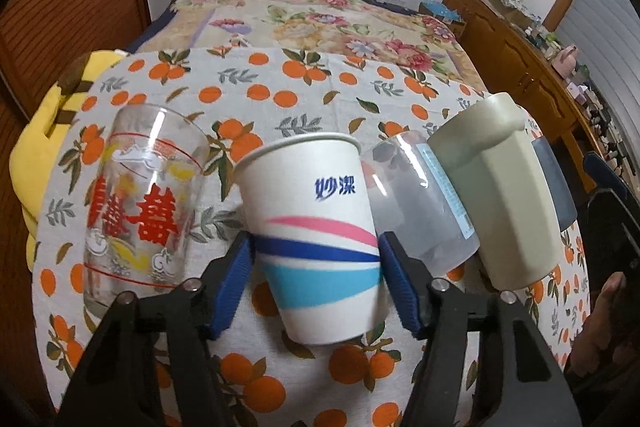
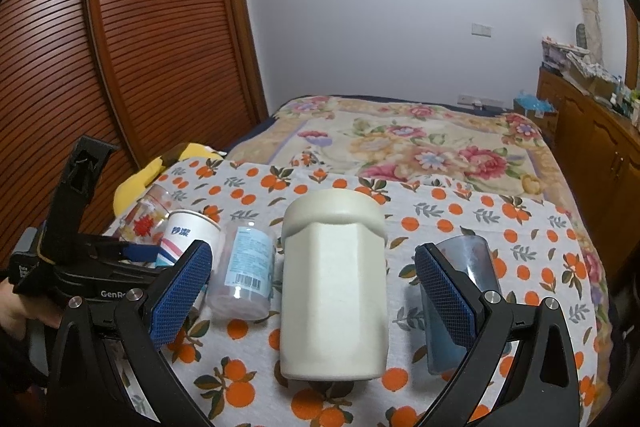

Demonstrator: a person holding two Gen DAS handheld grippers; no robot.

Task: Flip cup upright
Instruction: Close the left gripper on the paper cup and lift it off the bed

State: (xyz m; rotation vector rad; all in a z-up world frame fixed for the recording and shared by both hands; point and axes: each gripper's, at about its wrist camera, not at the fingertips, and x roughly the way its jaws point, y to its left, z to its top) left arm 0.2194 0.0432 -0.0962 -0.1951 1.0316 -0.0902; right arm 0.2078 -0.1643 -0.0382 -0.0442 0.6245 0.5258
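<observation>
My left hand-held gripper [image 1: 316,263] is clamped on the paper cup [image 1: 316,227], mouth up at twelve o'clock, nearly upright; setting it down remains. My right hand-held gripper [image 2: 312,291] stands apart.

The right gripper [image 2: 314,297] was held wide open around the cream cup [image 2: 334,291], its pads clear of it.

Five cups stand on the orange-print cloth [image 2: 460,227]: one printed glass [image 1: 140,203], one paper cup [image 1: 316,239], one frosted plastic cup [image 1: 420,203], one cream mug [image 2: 334,291] and, at three o'clock, one blue tumbler [image 2: 476,267].
</observation>
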